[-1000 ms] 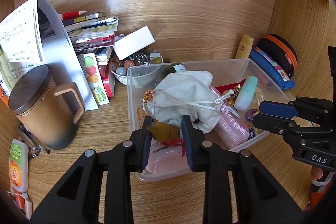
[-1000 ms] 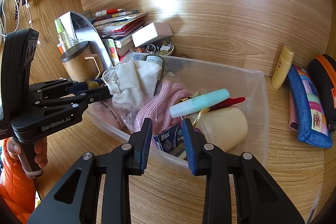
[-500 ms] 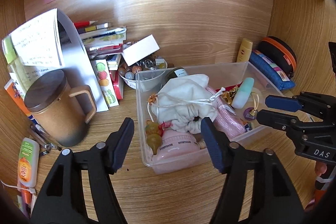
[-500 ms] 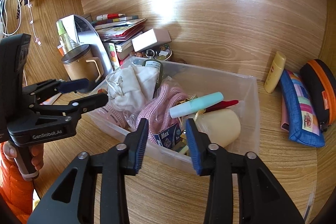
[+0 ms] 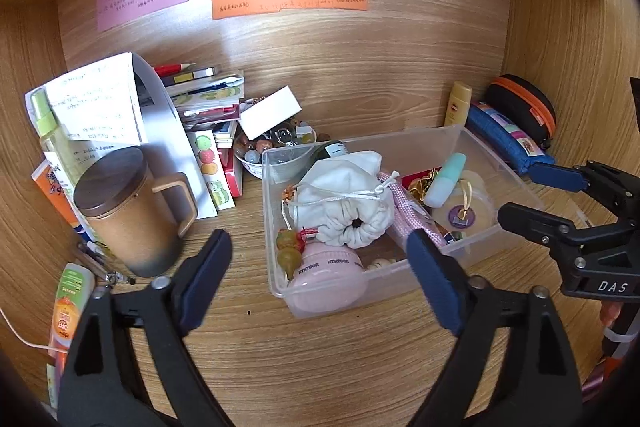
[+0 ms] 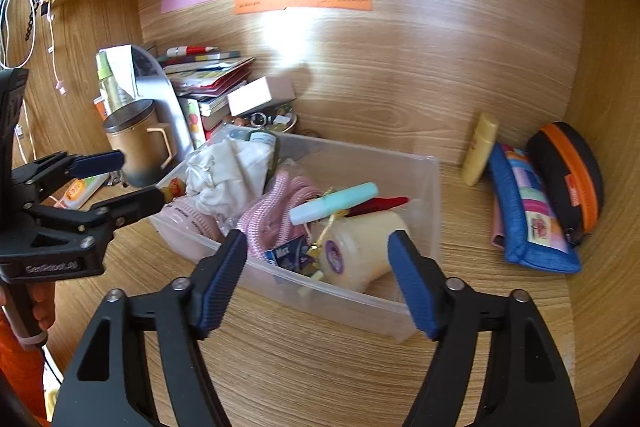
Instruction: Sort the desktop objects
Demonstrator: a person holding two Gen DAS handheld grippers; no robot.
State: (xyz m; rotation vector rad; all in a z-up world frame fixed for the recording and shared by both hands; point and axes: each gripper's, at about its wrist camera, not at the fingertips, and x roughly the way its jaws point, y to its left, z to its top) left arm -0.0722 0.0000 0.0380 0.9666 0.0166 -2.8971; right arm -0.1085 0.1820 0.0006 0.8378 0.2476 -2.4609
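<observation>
In the left wrist view, the full bin (image 5: 472,143) is seen on the surface (image 5: 320,355) between a mug (image 5: 132,215) and pouches (image 5: 508,135); the left gripper (image 5: 320,267) is opening wide, nothing held. In the right wrist view, the right gripper (image 6: 316,279) is likewise opening, empty, before the bin's near wall, with bare surface beside it.

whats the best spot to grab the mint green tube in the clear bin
Take the mint green tube around its raised end, from above. It lies slanted on top of the pink rope and the cream candle, so that end stands clear, while its lower end sits among clutter. Set the claw fingers across its narrow width, not along its length.
</observation>
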